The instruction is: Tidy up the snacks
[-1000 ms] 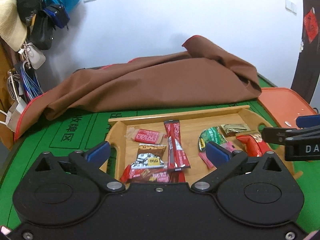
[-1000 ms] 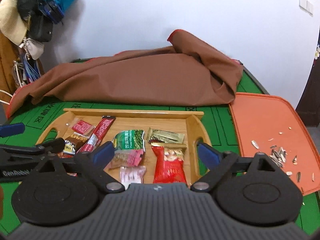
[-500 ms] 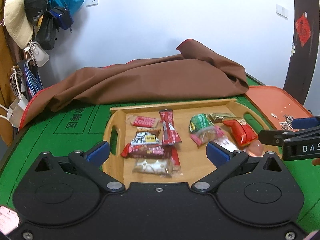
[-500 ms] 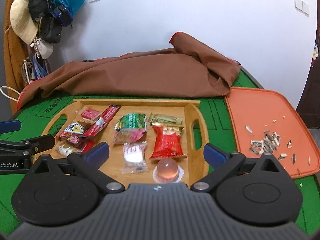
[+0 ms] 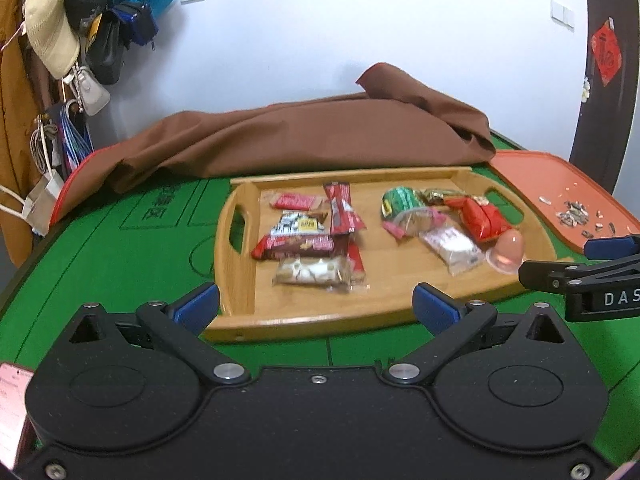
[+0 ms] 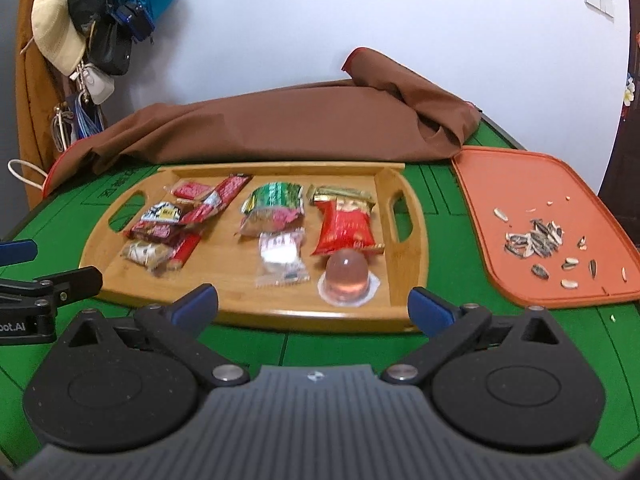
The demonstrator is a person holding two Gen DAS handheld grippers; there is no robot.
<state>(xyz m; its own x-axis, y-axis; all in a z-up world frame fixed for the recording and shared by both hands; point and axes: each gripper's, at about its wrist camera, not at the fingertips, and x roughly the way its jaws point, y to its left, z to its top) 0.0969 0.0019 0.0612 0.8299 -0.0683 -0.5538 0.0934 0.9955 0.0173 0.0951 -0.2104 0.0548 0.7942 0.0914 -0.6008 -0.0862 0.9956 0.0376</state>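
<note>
A wooden tray [image 5: 240, 312] [image 6: 404, 280] lies on the green table and holds several snack packets. On its left are red bars [image 5: 342, 208], a dark red bar [image 5: 298, 245] and a pale bar [image 5: 310, 274]. On its right are a green packet [image 6: 274, 196], a red bag [image 6: 345, 226], a white packet [image 6: 280, 256] and a pink jelly cup [image 6: 347, 276]. My left gripper [image 5: 316, 306] is open and empty, just before the tray's near edge. My right gripper [image 6: 314, 304] is open and empty, just before the tray's near right edge.
An orange tray [image 6: 532, 184] with sunflower seed shells [image 6: 534, 238] lies to the right of the wooden tray. A brown cloth [image 5: 304, 136] is heaped behind it. Bags and hats [image 5: 80, 20] hang on the wall at the left.
Both grippers have pulled back and up from the tray, so the whole tray now shows, with the jelly cup and pale bar in view. Both stayed open.
</note>
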